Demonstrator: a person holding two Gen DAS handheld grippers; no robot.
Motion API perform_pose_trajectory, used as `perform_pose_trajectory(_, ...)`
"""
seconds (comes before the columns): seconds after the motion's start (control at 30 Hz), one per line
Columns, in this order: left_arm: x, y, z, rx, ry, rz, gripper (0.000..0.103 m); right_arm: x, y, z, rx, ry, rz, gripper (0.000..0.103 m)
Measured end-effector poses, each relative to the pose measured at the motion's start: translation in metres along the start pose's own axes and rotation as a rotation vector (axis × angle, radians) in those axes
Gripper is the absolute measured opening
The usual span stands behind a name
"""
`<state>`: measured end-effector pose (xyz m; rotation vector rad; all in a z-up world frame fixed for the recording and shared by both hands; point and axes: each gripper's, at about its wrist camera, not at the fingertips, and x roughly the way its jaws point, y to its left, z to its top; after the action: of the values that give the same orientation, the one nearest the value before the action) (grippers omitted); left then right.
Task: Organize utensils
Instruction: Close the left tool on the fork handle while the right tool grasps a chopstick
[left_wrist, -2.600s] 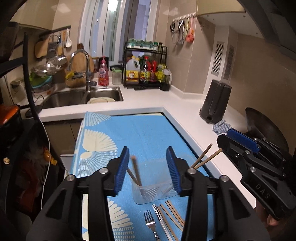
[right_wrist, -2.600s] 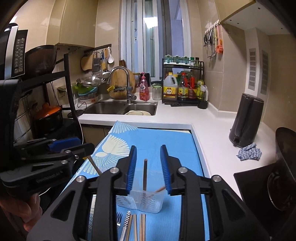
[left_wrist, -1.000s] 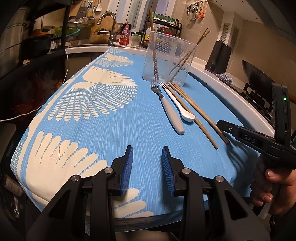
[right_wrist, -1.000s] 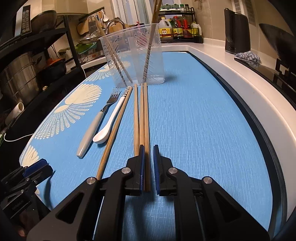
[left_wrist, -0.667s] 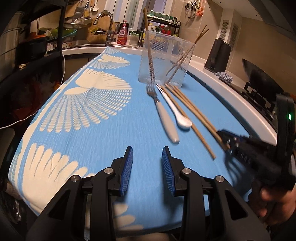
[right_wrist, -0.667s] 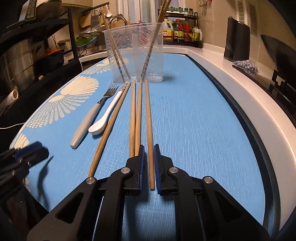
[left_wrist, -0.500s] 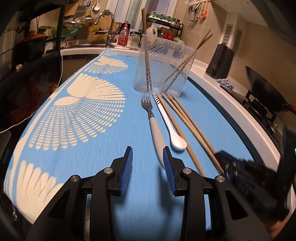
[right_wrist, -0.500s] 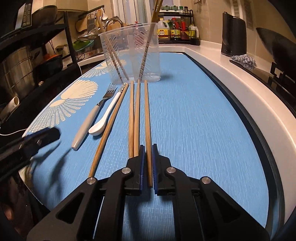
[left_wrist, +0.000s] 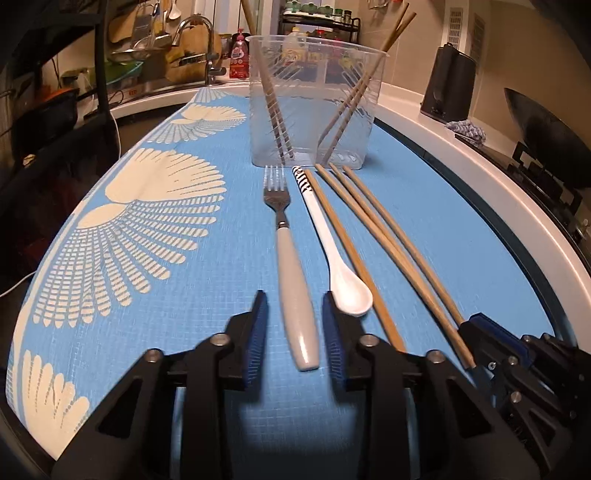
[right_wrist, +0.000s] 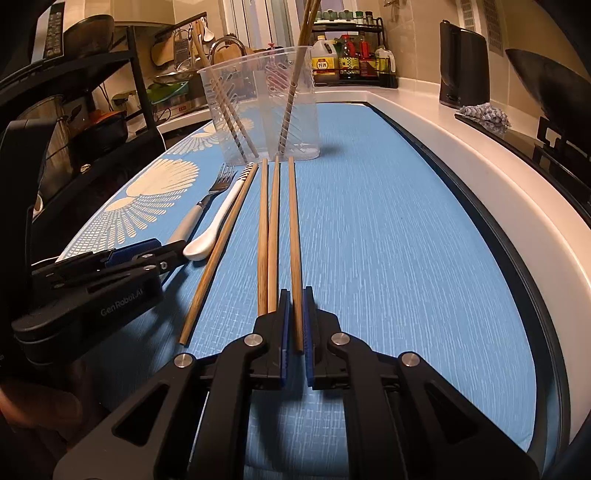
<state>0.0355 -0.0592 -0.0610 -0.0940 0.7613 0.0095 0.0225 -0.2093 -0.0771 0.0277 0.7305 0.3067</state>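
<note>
Meanwhile the right hand-held gripper (right_wrist: 294, 325) pinches a chopstick (right_wrist: 294, 236) for the cup (right_wrist: 258, 107); the left hand-held gripper (left_wrist: 295, 332), closing, straddles the fork (left_wrist: 291, 280).

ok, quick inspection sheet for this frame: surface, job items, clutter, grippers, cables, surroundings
Surface: blue mat with cream fan print, on a white counter.
Job's things: clear plastic cup holding several chopsticks; on the mat before it lie a fork, a white spoon and four loose chopsticks.
Clutter: crumpled cloth on the counter.
Grippers: left gripper closing, fork handle between the jaws, pads not yet pressing; right gripper shut on the rightmost chopstick.
Cables: white cable at the left, off the mat.
Surroundings: sink tap, bottle rack, black appliance, wok.
</note>
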Motion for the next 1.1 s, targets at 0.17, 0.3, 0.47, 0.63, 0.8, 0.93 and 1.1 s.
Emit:
perform_pose_trajectory(0.17, -0.010, 0.030, -0.006, -0.049, -0.004, -0.017, 0.018, -0.003, -0.004, -0.002, 0.021, 0.004, -0.001, 0.005)
perform_pose_trajectory(0.3, -0.022, 0.054, -0.017, -0.039, -0.014, -0.044, 0.018, -0.010, -0.012, -0.005, 0.051, 0.005, -0.058, 0.005)
perform_pose_trajectory(0.47, -0.040, 0.076, -0.034, 0.014, -0.040, -0.072, 0.018, -0.018, -0.013, -0.012, 0.043, 0.018, -0.062, 0.005)
perform_pose_trajectory(0.63, -0.048, 0.085, -0.045, 0.033, -0.083, -0.074, 0.018, -0.019, -0.017, -0.014, 0.053, 0.011, -0.044, 0.007)
perform_pose_trajectory(0.8, -0.047, 0.080, -0.047, 0.034, -0.115, -0.053, 0.019, -0.017, -0.015, -0.013, 0.042, 0.004, -0.050, 0.007)
perform_pose_trajectory(0.93, -0.046, 0.075, -0.049, 0.051, -0.136, -0.021, 0.020, -0.017, -0.014, -0.015, 0.040, -0.011, -0.050, 0.007)
perform_pose_trajectory(1.1, -0.045, 0.070, -0.049, 0.068, -0.147, 0.001, 0.023, -0.018, -0.015, -0.016, 0.035, -0.022, -0.048, 0.007)
